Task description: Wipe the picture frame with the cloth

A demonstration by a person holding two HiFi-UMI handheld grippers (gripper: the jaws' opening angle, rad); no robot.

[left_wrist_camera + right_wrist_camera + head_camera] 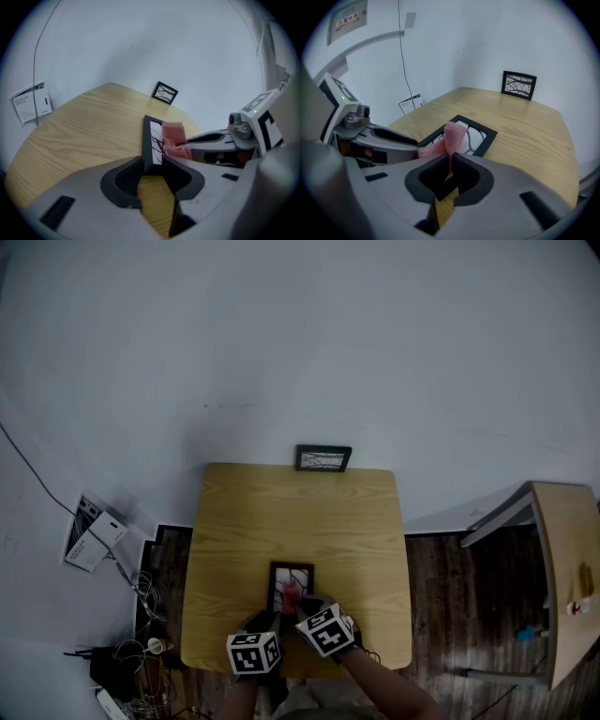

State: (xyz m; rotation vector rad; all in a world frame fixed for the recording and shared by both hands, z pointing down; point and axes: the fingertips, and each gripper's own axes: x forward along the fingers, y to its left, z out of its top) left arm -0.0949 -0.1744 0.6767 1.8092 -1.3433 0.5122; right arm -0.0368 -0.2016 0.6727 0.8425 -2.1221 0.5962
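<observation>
A black picture frame [292,585] with a branch print lies on the wooden table [300,512] near its front edge. My left gripper [153,165] is shut on the frame's near edge [151,140]. My right gripper [451,157] is shut on a pink cloth [452,135], and the cloth rests on the frame's glass [474,137]. In the head view the left gripper [270,617] and the right gripper [302,604] sit side by side at the frame's near end, with the cloth [292,592] between them. The left gripper view shows the cloth [174,138] just right of the frame.
A second small black frame [323,458] stands at the table's far edge against the white wall. Cables and a white box [94,535] lie on the floor at the left. Another wooden table [567,577] stands at the right.
</observation>
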